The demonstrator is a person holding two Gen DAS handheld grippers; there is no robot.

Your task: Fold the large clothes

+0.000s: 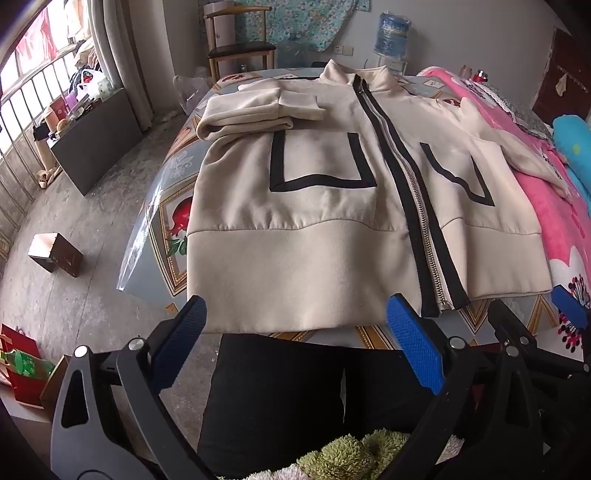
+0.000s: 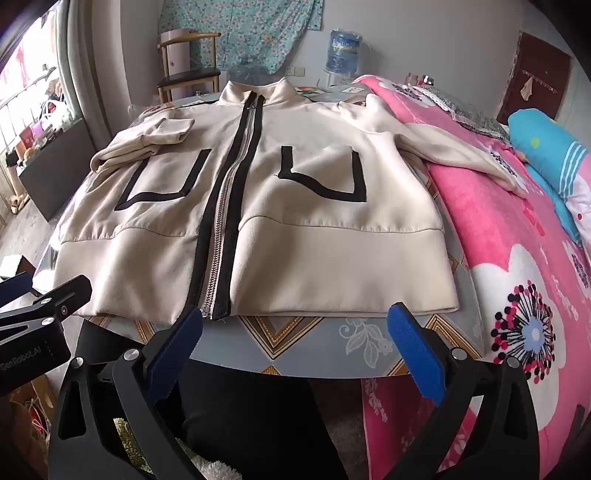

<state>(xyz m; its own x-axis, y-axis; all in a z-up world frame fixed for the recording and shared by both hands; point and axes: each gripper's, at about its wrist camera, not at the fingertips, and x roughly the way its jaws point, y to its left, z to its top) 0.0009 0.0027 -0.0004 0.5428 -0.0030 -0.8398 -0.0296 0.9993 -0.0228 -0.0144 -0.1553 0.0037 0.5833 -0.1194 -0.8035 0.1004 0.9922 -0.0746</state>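
A cream zip-up jacket point(image 1: 303, 206) point(image 2: 258, 206) with black trim lies front-up on the patterned table point(image 1: 173, 177) point(image 2: 332, 336). Its left sleeve point(image 1: 255, 114) point(image 2: 147, 144) is folded across the chest. The right sleeve point(image 1: 517, 147) point(image 2: 461, 151) stretches out onto the pink blanket. My left gripper point(image 1: 295, 332) hovers open just short of the hem's left half, nothing between its blue pads. My right gripper point(image 2: 295, 339) stands open short of the hem, near the zipper's bottom end and the right half. The right gripper's finger point(image 1: 569, 306) also shows at the left wrist view's right edge.
A pink flowered blanket point(image 1: 554, 206) point(image 2: 517, 240) covers the bed right of the table. A wooden chair point(image 1: 240, 48) point(image 2: 188, 70) and a water bottle point(image 1: 393, 33) point(image 2: 343, 51) stand behind. A small box point(image 1: 55, 254) sits on the floor at left. A person's dark-clad legs point(image 1: 280, 398) are below the grippers.
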